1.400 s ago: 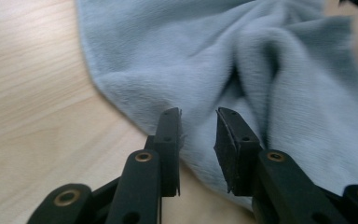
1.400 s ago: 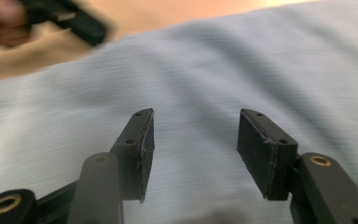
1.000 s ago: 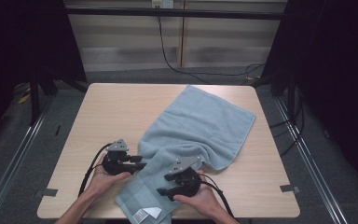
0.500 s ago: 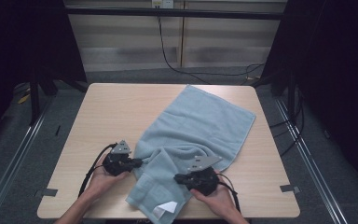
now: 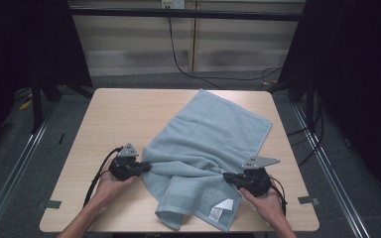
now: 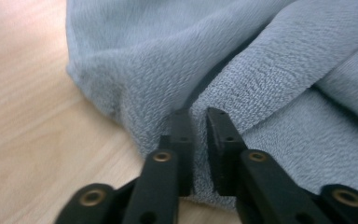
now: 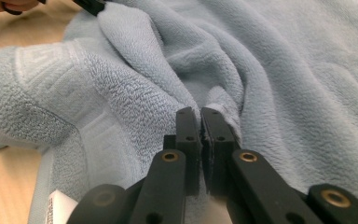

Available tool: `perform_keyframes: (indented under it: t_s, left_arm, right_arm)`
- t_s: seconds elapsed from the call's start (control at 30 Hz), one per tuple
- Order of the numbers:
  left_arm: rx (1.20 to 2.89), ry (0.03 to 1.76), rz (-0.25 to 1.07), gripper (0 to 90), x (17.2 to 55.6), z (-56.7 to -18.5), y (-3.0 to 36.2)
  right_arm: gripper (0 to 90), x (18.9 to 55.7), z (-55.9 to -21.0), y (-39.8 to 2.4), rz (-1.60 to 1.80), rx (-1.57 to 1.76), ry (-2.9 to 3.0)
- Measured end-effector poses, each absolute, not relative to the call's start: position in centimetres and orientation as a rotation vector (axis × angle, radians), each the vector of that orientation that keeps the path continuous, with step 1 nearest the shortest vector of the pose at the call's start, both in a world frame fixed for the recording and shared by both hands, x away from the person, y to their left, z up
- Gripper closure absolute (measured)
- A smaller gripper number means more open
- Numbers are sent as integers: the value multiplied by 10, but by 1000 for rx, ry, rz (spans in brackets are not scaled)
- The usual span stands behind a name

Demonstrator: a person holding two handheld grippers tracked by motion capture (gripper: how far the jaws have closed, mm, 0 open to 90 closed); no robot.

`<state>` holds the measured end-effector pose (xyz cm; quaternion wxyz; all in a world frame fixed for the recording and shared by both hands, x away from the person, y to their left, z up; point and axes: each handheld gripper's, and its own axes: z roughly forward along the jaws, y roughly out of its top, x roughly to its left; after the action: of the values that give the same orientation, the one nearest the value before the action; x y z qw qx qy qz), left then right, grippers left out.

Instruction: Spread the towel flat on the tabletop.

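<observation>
On the near half of the tabletop (image 5: 129, 119) lay a light blue towel (image 5: 213, 134), running from the far right corner area down toward the near edge, where its near end was bunched and rumpled, with a white label (image 5: 221, 209) turned up close to the near right. The far part of the towel rested fairly flat; the near part was creased into folds between the two hands.

The left hand-held gripper (image 5: 145, 167) sat at the towel's left edge, and in the left gripper view its jaws were pinched onto a ridge of the cloth (image 6: 223, 93), with pile showing in the narrow gap between them; they had just eased apart slightly but the fabric was still caught. The right hand-held gripper (image 5: 229, 177) sat at the towel's right side near the label, and in the right gripper view its jaws were clamped tight on a fold of cloth (image 7: 223, 100), having just closed on it. The patterned border (image 7: 51, 88) of the towel lay to the left of that grip.

As a judgement, the work looked like spreading or folding the towel, and it stood at an early point: both edges were taken hold of, one on each side. What remained was to pull the near end taut, smooth out the bunched folds, and lay or fold the towel neatly.
</observation>
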<state>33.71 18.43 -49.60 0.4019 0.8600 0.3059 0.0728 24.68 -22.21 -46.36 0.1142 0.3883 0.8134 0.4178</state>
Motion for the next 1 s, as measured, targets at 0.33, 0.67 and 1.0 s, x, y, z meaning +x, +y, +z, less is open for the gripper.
perform_keyframes:
  t_s: [0.33, 0.67, 1.0]
  left_arm:
    - [2129, 597, 46, 732, 283, -479, 169]
    - [2263, 554, 91, 538, 278, -499, 149]
    - [2192, 573, 41, 867, 271, -484, 182]
  right_arm:
    - [861, 236, -465, -227, 1225, 1146, 2406]
    - [855, 237, -471, -227, 1215, 1150, 2423]
    - [856, 220, -465, -227, 1230, 1117, 2434]
